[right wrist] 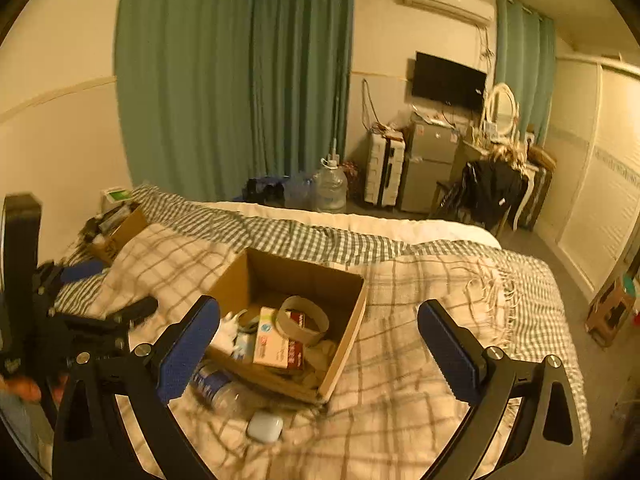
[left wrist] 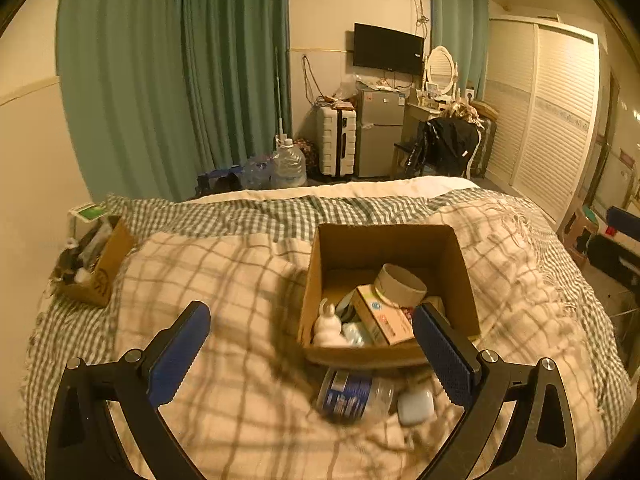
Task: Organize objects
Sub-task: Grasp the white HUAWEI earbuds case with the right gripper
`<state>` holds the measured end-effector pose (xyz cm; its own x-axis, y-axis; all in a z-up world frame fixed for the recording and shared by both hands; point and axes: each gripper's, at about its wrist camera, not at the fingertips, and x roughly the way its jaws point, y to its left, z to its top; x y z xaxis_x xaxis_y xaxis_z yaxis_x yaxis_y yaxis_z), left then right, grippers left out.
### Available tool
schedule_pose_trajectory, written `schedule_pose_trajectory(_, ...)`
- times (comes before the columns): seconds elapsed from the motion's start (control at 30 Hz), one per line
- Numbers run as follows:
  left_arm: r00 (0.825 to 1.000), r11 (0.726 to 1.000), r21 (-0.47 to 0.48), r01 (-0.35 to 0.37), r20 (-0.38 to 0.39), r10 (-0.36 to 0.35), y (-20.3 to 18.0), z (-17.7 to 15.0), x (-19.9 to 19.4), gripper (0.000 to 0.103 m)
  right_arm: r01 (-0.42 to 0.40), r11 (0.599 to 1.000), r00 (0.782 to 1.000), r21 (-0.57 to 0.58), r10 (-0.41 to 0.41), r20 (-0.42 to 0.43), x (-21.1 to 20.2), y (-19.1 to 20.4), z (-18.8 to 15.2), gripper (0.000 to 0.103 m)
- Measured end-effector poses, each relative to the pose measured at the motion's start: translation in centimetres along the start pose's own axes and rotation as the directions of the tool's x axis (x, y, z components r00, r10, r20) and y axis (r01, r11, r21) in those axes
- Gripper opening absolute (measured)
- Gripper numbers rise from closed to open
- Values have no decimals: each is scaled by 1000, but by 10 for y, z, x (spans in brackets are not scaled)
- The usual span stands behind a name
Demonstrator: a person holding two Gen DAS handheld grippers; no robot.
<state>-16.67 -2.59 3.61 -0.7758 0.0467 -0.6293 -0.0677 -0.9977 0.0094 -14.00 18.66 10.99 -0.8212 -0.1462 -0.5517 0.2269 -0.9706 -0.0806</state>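
Both claws, left gripper (left wrist: 312,344) and right gripper (right wrist: 319,338), stand wide apart, holding nothing; bottle (left wrist: 352,396) and small case (left wrist: 416,404) lie just beside cardboard box (left wrist: 320,264), where soft blanket (left wrist: 240,420) may let the bottle roll

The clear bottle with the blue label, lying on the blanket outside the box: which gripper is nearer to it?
Left. The left gripper is open and the bottle lies just below and between its fingers. The right gripper, also open, sits off to the bottle's right, its left finger beside it.
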Motion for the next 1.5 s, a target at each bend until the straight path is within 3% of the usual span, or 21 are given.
schedule_pose_trajectory(0.13,1000,999,-33,-21,22,22,8,-15,-21,103,16,1000,1000,-18,-15,9,-21,11,-17,100)
schedule_pose_trajectory(0.3,997,994,-87,-64,44,68,11,-47,-26,103,21,1000,1000,3,-21,-15,-16,21,-44,100)
schedule_pose_trajectory(0.5,993,987,-114,-115,-14,114,8,-94,13,103,44,998,993,36,-39,-115,37,27,-83,99)
schedule_pose_trajectory(0.63,991,991,-85,-106,-92,98,6,-121,44,103,69,997,980,33,-61,-190,84,33,-121,99)
schedule_pose_trajectory(0.77,989,993,-70,-98,-121,89,11,-132,51,103,44,999,953,31,-33,-301,121,40,-149,99)
schedule_pose_trajectory(1.0,986,988,-109,-110,-137,95,22,-136,53,103,38,997,925,-62,-59,-374,153,65,-158,98)
schedule_pose_trajectory(1.2,984,982,-162,-101,-164,74,33,-140,57,103,30,994,860,-109,-81,-503,194,76,-177,82)
schedule_pose_trajectory(1.33,981,980,-169,-107,-178,76,35,-141,60,103,-14,995,841,-96,-40,-539,207,80,-182,77)
schedule_pose_trajectory(1.5,977,982,-150,-112,-196,82,31,-143,65,103,-29,994,818,-110,-39,-574,215,82,-190,53)
